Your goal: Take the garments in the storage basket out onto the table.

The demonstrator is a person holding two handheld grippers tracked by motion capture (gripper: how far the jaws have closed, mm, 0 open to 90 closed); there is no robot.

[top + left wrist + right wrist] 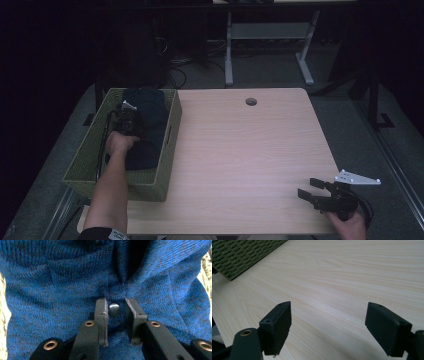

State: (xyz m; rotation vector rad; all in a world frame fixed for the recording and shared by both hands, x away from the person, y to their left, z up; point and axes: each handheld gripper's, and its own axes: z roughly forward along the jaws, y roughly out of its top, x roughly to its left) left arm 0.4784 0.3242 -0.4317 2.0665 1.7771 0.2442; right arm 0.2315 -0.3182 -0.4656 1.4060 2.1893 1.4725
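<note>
Nearest to us, the right tool (311, 188) rested at the near right corner of the counter (240, 150), jaws spread wide with nothing between them; in the right gripper view we saw only bare wood grain past its jaws and a corner of the basket (242, 255).

Farther off on the left, the left tool (126, 120) was down inside the green woven basket (170, 145), which sat at the counter's left edge. The basket held a dark blue knit sweater (150, 107), bundled loosely.

In the left gripper view we saw the left tool (116, 312) with its jaws drawn close together over the sweater (62, 290), a small dark button (114, 309) and a ridge of knit sitting in the gap. One jaw touched the button; we judged the tool was pinching the fabric there, gripping the sweater.

Handling, our judgement: the sweater looked soft, light and floppy. It would sag and stretch when lifted, and could drag on the basket wall. The knit was not slippery and not fragile, though a jaw edge could snag loops. A thick fold near the button placket or collar seemed the best hold, since a single layer might slide out. The button itself was hard and could make the grip skid.
</note>
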